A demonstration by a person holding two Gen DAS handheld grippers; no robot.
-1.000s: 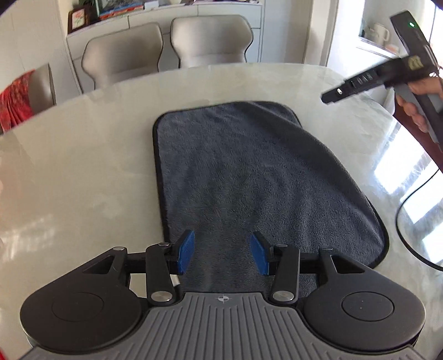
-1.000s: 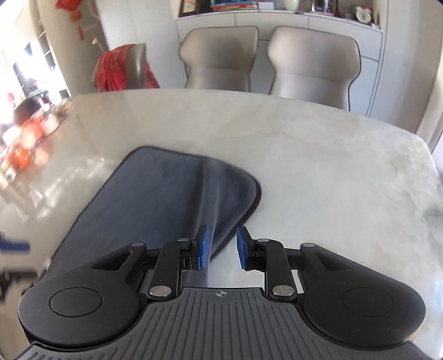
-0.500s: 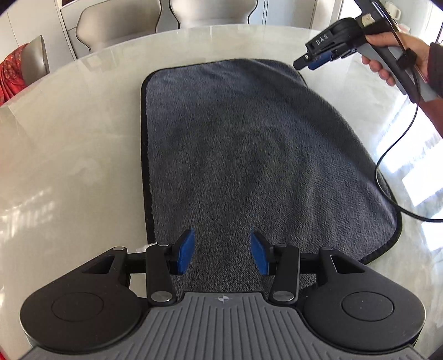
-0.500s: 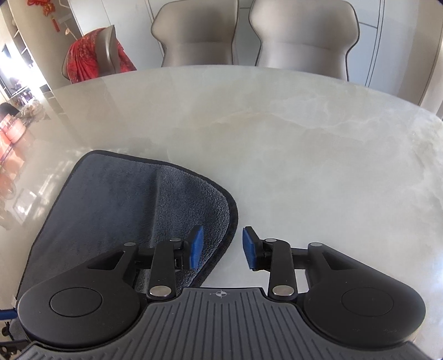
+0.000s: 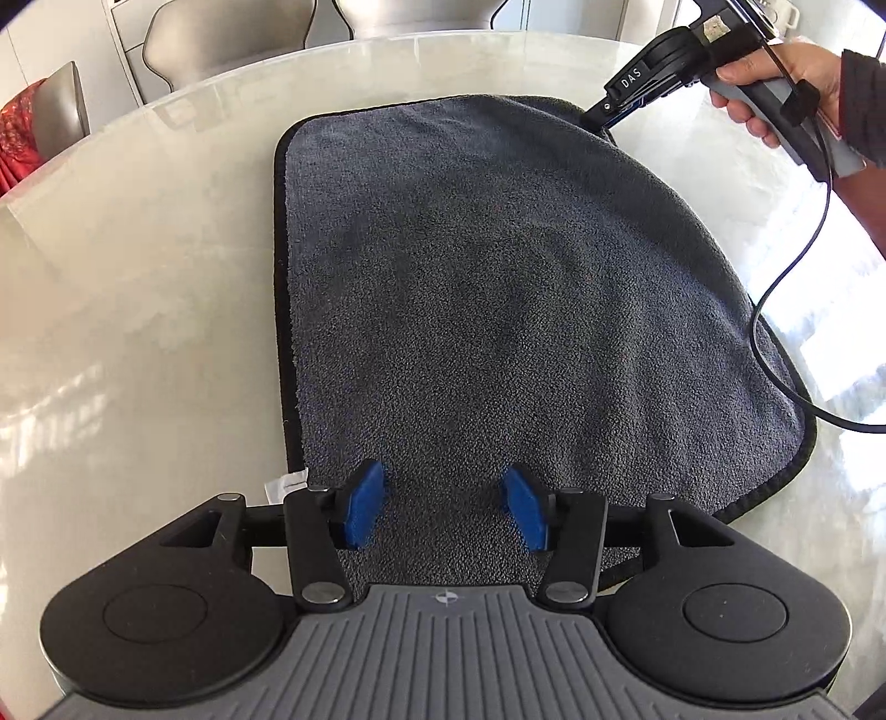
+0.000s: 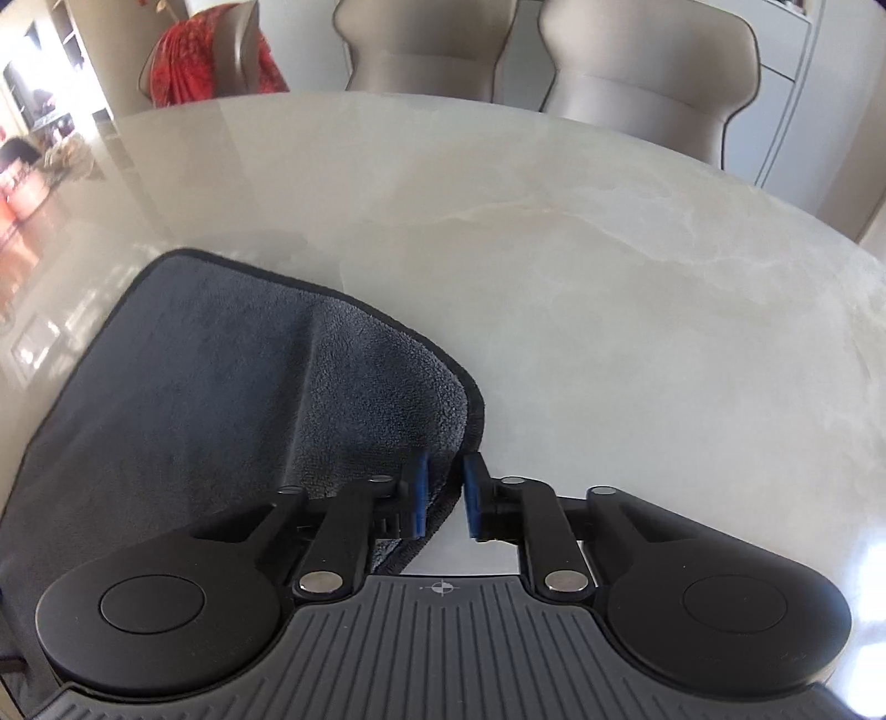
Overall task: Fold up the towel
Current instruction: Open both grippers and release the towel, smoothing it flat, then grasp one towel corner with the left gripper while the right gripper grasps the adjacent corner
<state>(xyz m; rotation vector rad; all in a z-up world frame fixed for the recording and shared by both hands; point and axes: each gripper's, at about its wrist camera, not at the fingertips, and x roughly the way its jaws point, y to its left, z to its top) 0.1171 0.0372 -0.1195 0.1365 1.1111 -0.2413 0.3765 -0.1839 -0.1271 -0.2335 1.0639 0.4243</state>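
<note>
A dark grey towel [image 5: 498,288] with black trim lies on the pale marble table [image 5: 138,266], its far right corner raised. My left gripper [image 5: 443,512] is open and empty, low over the towel's near edge. My right gripper [image 6: 443,493] has its blue pads narrowly apart at the towel's far right corner [image 6: 387,399], with the hem between or just under the pads; whether they pinch it does not show. The right gripper also shows in the left wrist view [image 5: 603,113], its tip at that raised corner.
Two beige chairs [image 6: 648,83] stand behind the table's far edge. A chair with a red cloth [image 6: 205,50] stands at the left. A black cable [image 5: 786,266] hangs from the right gripper over the towel's right side. A white label [image 5: 285,484] sticks out at the towel's near left corner.
My right gripper moved down to the towel's far right corner and its pads narrowed around the hem. My left gripper tilted down and moved closer over the towel's near edge.
</note>
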